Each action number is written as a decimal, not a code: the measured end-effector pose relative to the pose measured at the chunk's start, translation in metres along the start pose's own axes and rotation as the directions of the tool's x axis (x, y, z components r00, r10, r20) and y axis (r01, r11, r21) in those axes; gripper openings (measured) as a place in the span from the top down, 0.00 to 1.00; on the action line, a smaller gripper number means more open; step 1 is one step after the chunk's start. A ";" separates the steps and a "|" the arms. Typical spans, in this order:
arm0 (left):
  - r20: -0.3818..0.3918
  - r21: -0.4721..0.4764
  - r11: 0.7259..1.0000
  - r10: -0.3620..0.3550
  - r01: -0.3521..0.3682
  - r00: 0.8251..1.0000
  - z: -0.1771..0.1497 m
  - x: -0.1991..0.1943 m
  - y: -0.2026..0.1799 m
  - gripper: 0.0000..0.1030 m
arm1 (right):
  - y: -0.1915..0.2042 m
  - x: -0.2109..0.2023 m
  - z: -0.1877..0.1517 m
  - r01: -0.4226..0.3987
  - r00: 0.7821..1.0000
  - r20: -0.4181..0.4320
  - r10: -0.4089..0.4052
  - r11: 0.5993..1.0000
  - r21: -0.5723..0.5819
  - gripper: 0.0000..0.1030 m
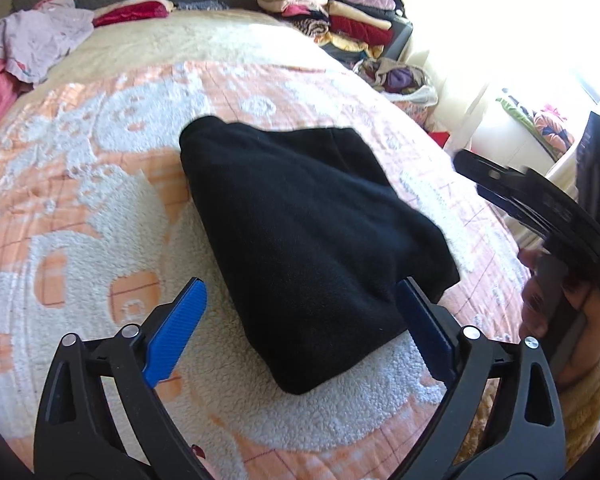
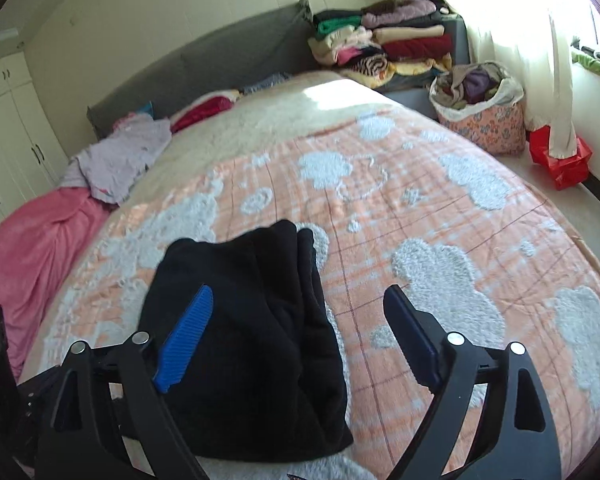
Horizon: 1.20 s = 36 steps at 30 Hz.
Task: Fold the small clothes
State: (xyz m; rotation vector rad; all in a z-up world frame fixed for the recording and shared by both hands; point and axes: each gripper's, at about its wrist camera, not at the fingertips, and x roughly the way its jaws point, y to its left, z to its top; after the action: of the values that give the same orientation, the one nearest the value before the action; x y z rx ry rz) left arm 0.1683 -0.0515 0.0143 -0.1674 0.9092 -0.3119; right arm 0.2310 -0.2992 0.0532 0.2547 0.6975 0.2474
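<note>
Black fleece garment (image 1: 300, 236), folded into a thick bundle, lying on the orange-and-white bedspread (image 1: 100, 184) toward the near edge of the bed, well apart from the far corners. Left gripper (image 1: 300, 320) spread wide, nothing pinched, fleece showing between its blue pads without contact. Right gripper (image 2: 300, 336) likewise spread and empty, bundle lying under its left finger.

Risks, as a guess: loosely stacked layers could slump or spring open if brushed by a finger; soft pile underneath could snag and drag the fold askew; near edge close enough for a nudge to slide the bundle off.

Count: one black bundle, two grippers, one loose lilac garment (image 2: 120, 160) and one pink blanket (image 2: 32, 240) at the far left side, one stack of folded clothes (image 2: 384, 46) beyond the far right corner, one full laundry bag (image 2: 480, 108) beside it.
</note>
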 end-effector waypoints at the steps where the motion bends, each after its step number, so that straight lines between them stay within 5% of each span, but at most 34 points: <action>1: 0.008 0.001 1.000 0.002 -0.002 1.000 0.000 -0.004 0.000 0.12 | 0.002 -0.010 -0.001 0.001 1.000 0.023 0.000 1.000 -0.002 0.09; 16: 0.106 0.029 0.997 0.068 -0.071 0.992 -0.024 -0.053 0.002 0.09 | 0.034 -0.091 -0.049 0.060 0.990 0.137 -0.046 0.993 -0.104 0.04; 36: 0.044 -0.053 0.987 0.156 -0.154 0.987 -0.089 -0.048 0.041 0.09 | 0.062 -0.060 -0.149 0.146 0.986 -0.043 -0.160 0.961 -0.233 0.04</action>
State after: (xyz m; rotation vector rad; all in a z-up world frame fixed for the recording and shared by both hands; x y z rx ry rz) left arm 0.0778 0.0019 -0.0144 -0.1481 0.8773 -0.1400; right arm 0.0800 -0.2379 -0.0014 -0.0283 0.7384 0.1867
